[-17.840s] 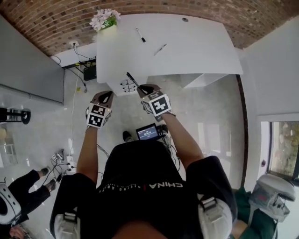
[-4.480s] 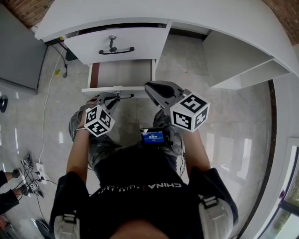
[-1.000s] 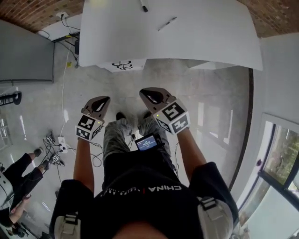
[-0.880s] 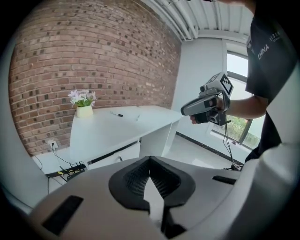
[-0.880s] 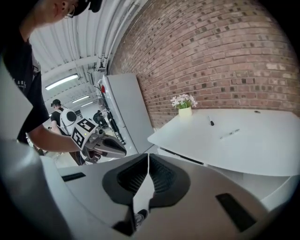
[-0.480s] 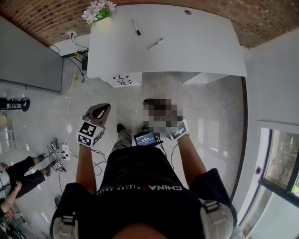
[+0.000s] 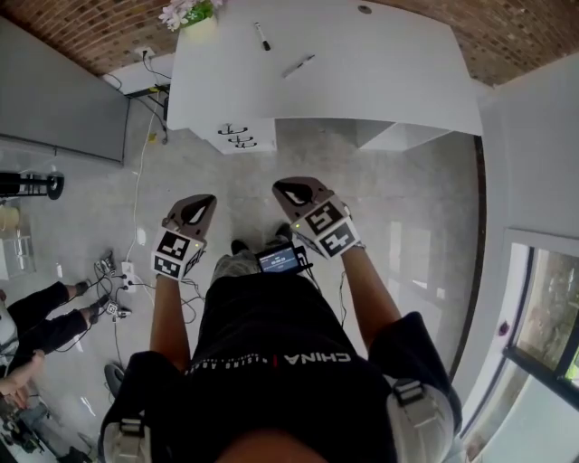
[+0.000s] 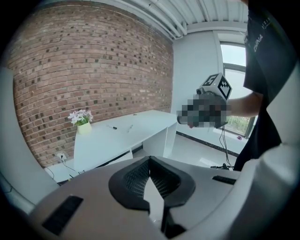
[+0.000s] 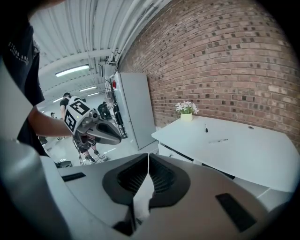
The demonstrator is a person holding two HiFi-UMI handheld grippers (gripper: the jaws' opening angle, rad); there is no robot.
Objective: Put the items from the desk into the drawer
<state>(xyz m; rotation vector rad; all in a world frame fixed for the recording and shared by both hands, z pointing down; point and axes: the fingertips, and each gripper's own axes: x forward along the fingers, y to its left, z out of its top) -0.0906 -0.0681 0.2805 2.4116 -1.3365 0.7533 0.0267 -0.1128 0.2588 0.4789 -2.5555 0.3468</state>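
**Standing clear of the desk: both grippers clenched, nothing held**

Left gripper [image 7: 197,208]: held low at the person's left over the grey floor [image 7: 407,208]. In its own view the jaws are seen closed tip to tip, with nothing between them.

Right gripper [image 7: 294,190]: held beside the left one and slightly further forward. Its jaws are likewise seen pressed together at the tips and empty.

Desk [image 7: 389,86]: white, set against the brick wall [image 7: 72,27], well apart from both grippers.

Black marker [image 7: 263,38]: laid on the desk top near the far edge, towards the left end.

Pale pen [image 7: 298,65]: laid at a slant on the desk top, just right of the black marker and nearer the front edge. The two are apart.

Flower pot [image 7: 192,13]: placed on the far left corner of the desk, with pale blossoms.

Drawer unit [image 7: 237,137]: white, tucked under the left end of the desk. Three dark handles are shown on its fronts, and the fronts appear shut.

Grey cabinet [image 7: 54,104]: stood against the wall to the left of the desk.

Small screen [image 7: 279,259]: worn at the person's waist, lit.

Cables [image 7: 118,276]: strewn on the floor at left, near the legs of a second person [image 7: 41,316].
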